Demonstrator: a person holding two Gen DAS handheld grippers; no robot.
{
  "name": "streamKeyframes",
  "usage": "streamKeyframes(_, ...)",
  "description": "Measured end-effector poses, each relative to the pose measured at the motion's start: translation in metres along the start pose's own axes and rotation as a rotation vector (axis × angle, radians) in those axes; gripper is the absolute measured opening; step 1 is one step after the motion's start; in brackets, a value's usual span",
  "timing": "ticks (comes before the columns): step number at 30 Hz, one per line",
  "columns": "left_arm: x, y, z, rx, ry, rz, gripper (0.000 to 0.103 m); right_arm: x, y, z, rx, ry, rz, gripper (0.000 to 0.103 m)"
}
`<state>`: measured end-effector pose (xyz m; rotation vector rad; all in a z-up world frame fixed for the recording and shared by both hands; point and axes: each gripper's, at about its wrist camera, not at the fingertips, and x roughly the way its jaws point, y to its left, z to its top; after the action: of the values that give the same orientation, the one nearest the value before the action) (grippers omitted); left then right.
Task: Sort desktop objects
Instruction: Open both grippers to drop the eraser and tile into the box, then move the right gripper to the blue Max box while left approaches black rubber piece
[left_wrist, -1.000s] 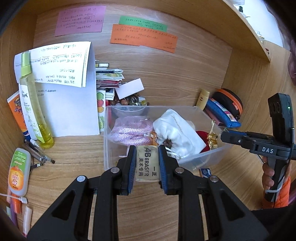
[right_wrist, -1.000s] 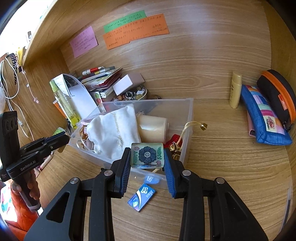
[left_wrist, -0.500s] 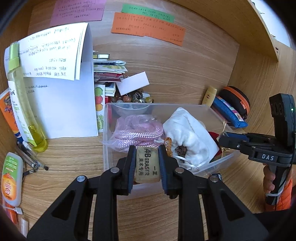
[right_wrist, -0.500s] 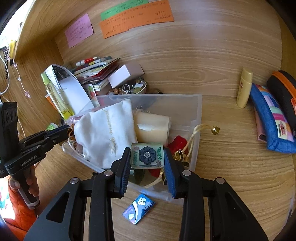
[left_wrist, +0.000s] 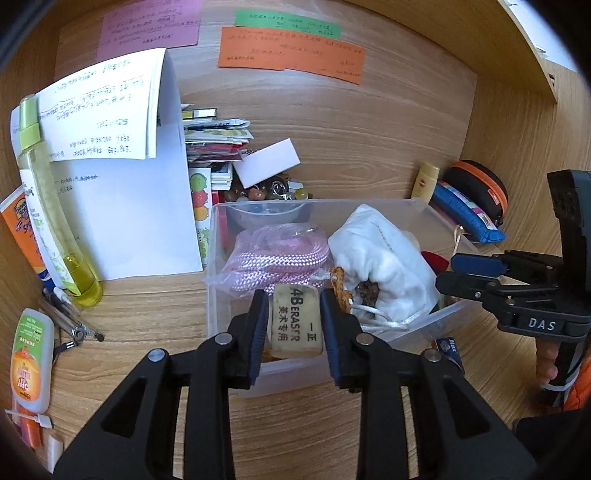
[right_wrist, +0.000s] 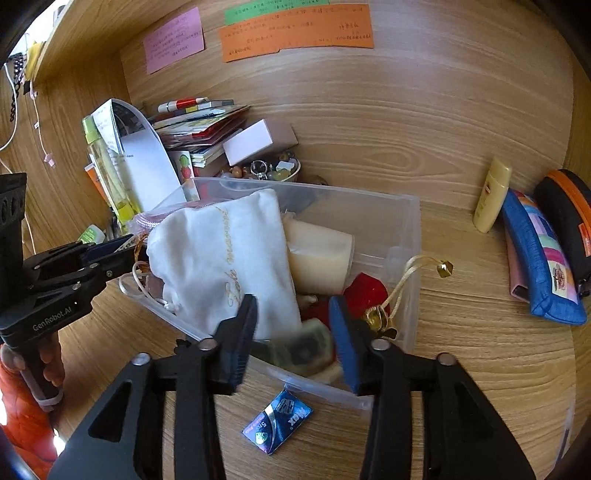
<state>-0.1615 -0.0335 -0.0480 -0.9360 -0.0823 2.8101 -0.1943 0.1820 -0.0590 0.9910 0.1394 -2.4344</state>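
Eraser sits loosely between the left gripper's just-parting jaws above the clear bin.

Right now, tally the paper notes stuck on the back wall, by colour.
pink note: 1
green note: 1
orange note: 1 (its stepped lower edge may mean two overlapped sheets)
Total: 3
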Motion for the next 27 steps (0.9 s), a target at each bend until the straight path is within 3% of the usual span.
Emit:
streamKeyframes(6,-0.013,-0.001,-0.003,0.004,-0.025,0.023,0.041,-0.011,0.006,-0.001,-0.012,-0.023,-0.007,0.049)
streamKeyframes(9,-0.023,-0.004,-0.004,0.012,-0.053,0.052,0.058,-0.017,0.009,-0.002,-0.007,-0.037,-0.016,0.057)
streamKeyframes(13,-0.037,-0.008,-0.006,0.028,-0.081,0.062,0.063,-0.029,0.014,-0.005,-0.011,-0.058,-0.029,0.061)
streamKeyframes(16,-0.046,-0.011,-0.009,0.030,-0.105,0.083,0.075,-0.040,0.018,-0.009,-0.012,-0.079,-0.046,0.073)
streamKeyframes(19,-0.055,-0.012,-0.012,0.027,-0.116,0.083,0.079,-0.050,0.021,-0.012,-0.014,-0.104,-0.060,0.079)
streamKeyframes(22,-0.061,-0.012,-0.016,0.021,-0.122,0.101,0.091,-0.059,0.022,-0.016,-0.011,-0.108,-0.064,0.081)
streamKeyframes(27,-0.070,-0.015,-0.024,0.024,-0.122,0.105,0.097,-0.065,0.021,-0.027,0.012,-0.088,-0.065,0.082)
